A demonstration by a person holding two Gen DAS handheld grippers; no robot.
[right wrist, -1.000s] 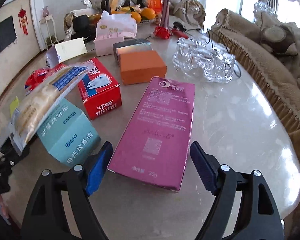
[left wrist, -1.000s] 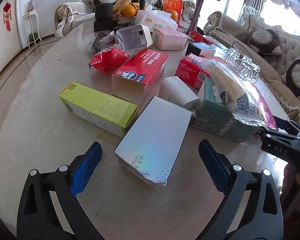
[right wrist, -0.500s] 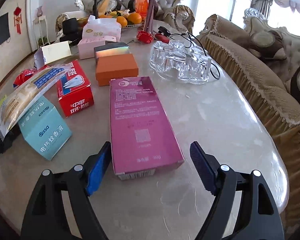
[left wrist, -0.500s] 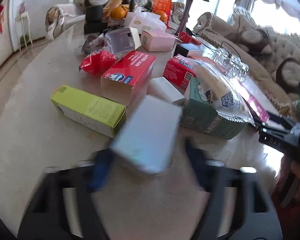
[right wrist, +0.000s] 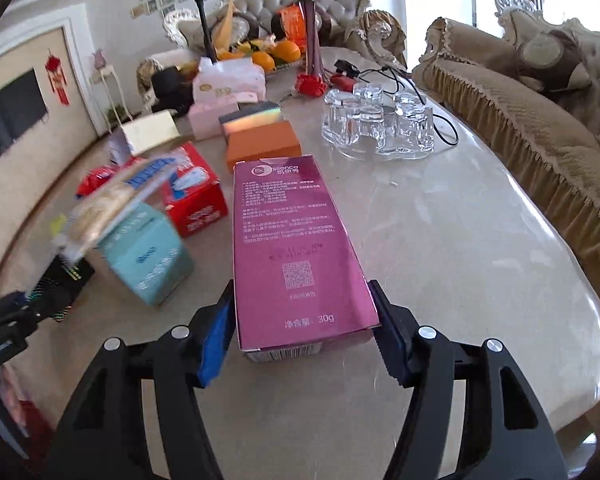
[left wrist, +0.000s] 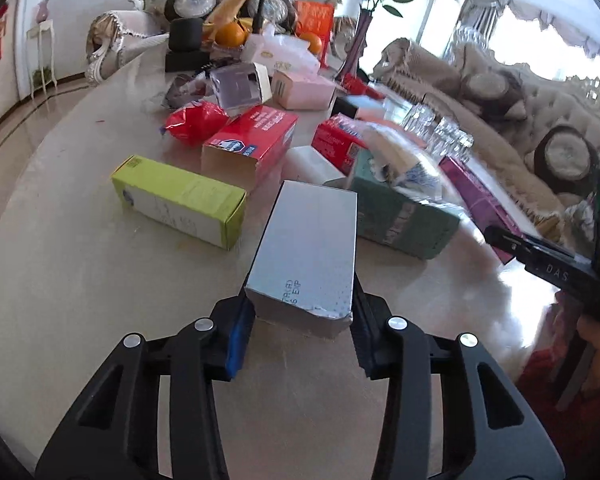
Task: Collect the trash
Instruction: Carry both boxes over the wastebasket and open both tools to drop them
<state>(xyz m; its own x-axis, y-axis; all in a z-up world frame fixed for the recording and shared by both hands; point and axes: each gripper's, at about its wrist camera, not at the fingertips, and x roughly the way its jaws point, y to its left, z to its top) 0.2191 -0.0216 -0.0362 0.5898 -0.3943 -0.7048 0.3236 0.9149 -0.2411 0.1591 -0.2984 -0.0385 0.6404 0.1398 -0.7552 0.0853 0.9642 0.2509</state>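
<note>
A silver holographic box [left wrist: 308, 248] lies lengthwise between the blue pads of my left gripper [left wrist: 300, 292]. Its jaws are closing and both pads touch the box's near end. In the right wrist view a long pink box [right wrist: 292, 248] sits between the fingers of my right gripper [right wrist: 300, 292]. Those jaws are closing too, with the pads against the box's sides. More trash lies on the marble table [right wrist: 480, 240]: a yellow-green box [left wrist: 180, 200], a red box [left wrist: 252, 140], a teal box [right wrist: 148, 256] with a plastic bag [right wrist: 112, 204] on it, and an orange box [right wrist: 264, 146].
A glass tray of upturned glasses [right wrist: 380, 128] stands at the far right of the table, with cables behind it. A vase, oranges and a tissue pack [right wrist: 228, 80] crowd the far end. A fringed sofa [right wrist: 540, 120] runs along the table's right edge.
Both grippers have closed from wide open onto their boxes. The silver box has turned to lie straight along the left gripper, and the pink box has straightened between the right fingers.
</note>
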